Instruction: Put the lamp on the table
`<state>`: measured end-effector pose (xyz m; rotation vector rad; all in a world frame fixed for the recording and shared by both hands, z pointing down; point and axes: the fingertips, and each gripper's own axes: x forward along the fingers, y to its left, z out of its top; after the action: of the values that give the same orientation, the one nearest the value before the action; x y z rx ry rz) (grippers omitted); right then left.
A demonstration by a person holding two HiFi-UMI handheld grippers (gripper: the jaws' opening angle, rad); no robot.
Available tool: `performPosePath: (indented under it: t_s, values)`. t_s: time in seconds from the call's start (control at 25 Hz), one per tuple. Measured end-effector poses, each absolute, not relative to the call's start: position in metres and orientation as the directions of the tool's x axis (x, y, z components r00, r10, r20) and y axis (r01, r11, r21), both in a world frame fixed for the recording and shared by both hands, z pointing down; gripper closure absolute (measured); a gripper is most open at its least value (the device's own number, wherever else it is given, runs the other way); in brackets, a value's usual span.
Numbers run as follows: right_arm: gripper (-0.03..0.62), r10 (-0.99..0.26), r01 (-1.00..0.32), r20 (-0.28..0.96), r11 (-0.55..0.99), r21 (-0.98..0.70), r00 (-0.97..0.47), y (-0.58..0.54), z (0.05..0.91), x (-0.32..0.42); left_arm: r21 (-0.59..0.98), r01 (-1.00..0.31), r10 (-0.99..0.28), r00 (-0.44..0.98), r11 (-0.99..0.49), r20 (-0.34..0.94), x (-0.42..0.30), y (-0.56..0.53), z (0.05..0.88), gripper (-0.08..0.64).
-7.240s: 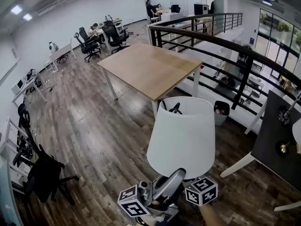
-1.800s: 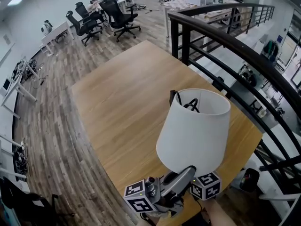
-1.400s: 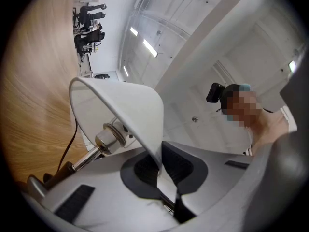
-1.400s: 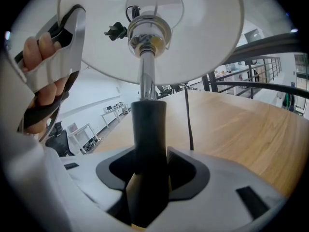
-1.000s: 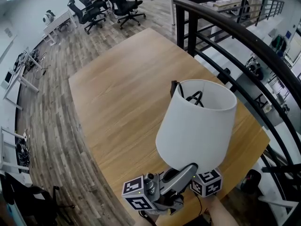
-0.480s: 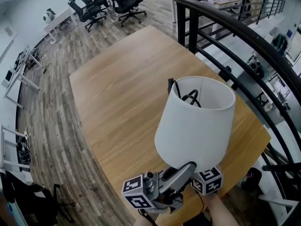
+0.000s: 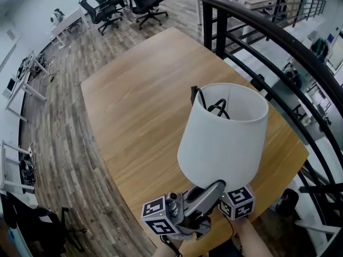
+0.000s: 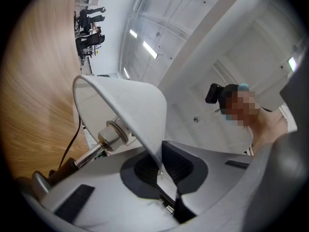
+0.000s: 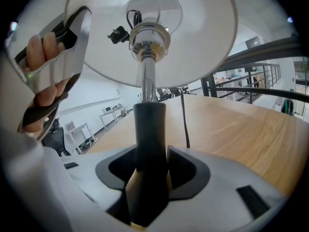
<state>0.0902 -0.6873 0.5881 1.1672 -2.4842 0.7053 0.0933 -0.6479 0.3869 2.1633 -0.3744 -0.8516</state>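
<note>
From the head view, the lamp (image 7: 222, 138) is held over the near end of the table (image 7: 134, 90). The left gripper (image 7: 217, 187) reaches up to its shade (image 7: 203, 154).

In the left gripper view, the jaws pinch the shade's thin rim.

In the right gripper view, the right gripper (image 9: 147, 178) is clamped on the lamp's black stem (image 9: 149, 124) above the table.

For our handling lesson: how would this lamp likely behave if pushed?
Probably top-heavy: the wide lampshade sits on a thin stem, so it may tip. Its thin rim, pinched by the left gripper, likely flexes.
</note>
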Motion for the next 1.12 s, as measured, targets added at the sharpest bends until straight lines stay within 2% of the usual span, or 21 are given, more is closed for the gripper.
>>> performPosePath:
  t_s: [0.52, 1.12]
  values:
    - [0.383, -0.692, -0.822, 0.444, 0.491, -0.289, -0.569, -0.660, 0.567, 0.105, 0.750, -0.004, -0.501, 0.747, -0.661, -0.437, 0.094, -0.631, 0.392, 0.523]
    - [0.383, -0.655, -0.825, 0.502, 0.459, -0.329, -0.565, -0.585, 0.588, 0.089, 0.765, -0.009, -0.506, 0.755, -0.644, -0.417, 0.091, -0.602, 0.406, 0.497]
